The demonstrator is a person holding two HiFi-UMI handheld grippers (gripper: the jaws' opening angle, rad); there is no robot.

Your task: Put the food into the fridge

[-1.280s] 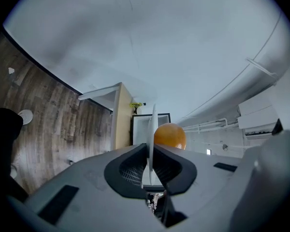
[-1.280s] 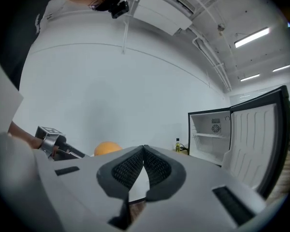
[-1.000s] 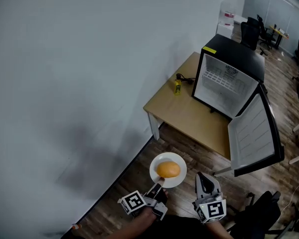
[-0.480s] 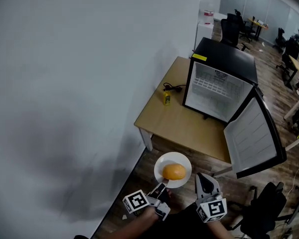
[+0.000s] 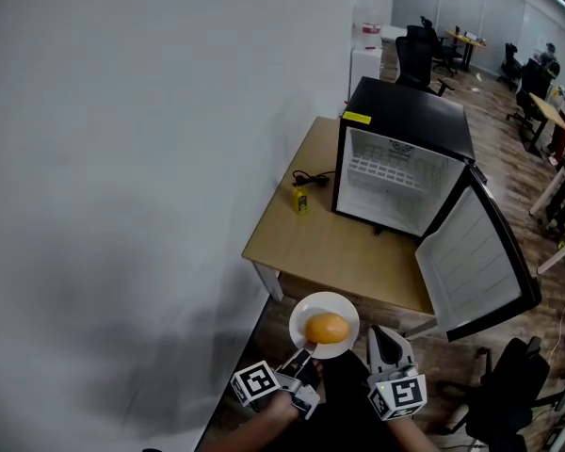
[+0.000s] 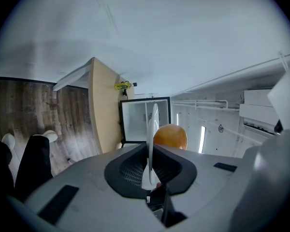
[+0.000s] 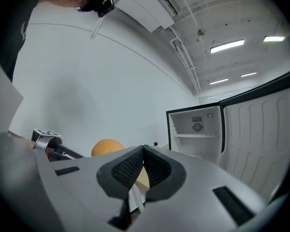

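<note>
— Left tool (image 6: 150, 170): what's it got?
— Jaws nearly closed, pinched on the near rim of the white plate (image 5: 325, 298). The plate is edge-on betw. the pads in the left gripper view, so it's a thin bite on the lip only.
— And the food?
— Round orange food (image 5: 327, 328), mid-plate, loose, nothing pinning it. It looks smooth & rounded, so I'd judge it rolls if the plate tips. Prob. light, so no strain on the grip.
— Plate itself?
— Stiff, glossy, prob. ceramic or melamine. That means slippery at the rim & breakable if dropped. A one-sided hold means the far side wants to sag. The rim is the right place to hold it, plate kept flat. A 2nd grip on the opposite rim would steady it.
— Right tool (image 7: 141, 166)?
— Pads together, nothing betw. them afaict. There's a pale sliver low in its view, can't say what. In the head view it sits just beside the plate's right edge, not touching.
— Further out?
— Desk (image 5: 330, 243) ahead, w/ a small yellow item (image 5: 301, 201) near the wall. The fridge (image 5: 400, 158) stands at the desk's far end, fridge door (image 5: 471, 262) wide open to the right. Inside is white & looks bare, w/ one wire shelf (image 5: 388, 170) up top. The plate is well apart from it, short of the desk's near edge, over the floor (image 5: 264, 347).
</note>
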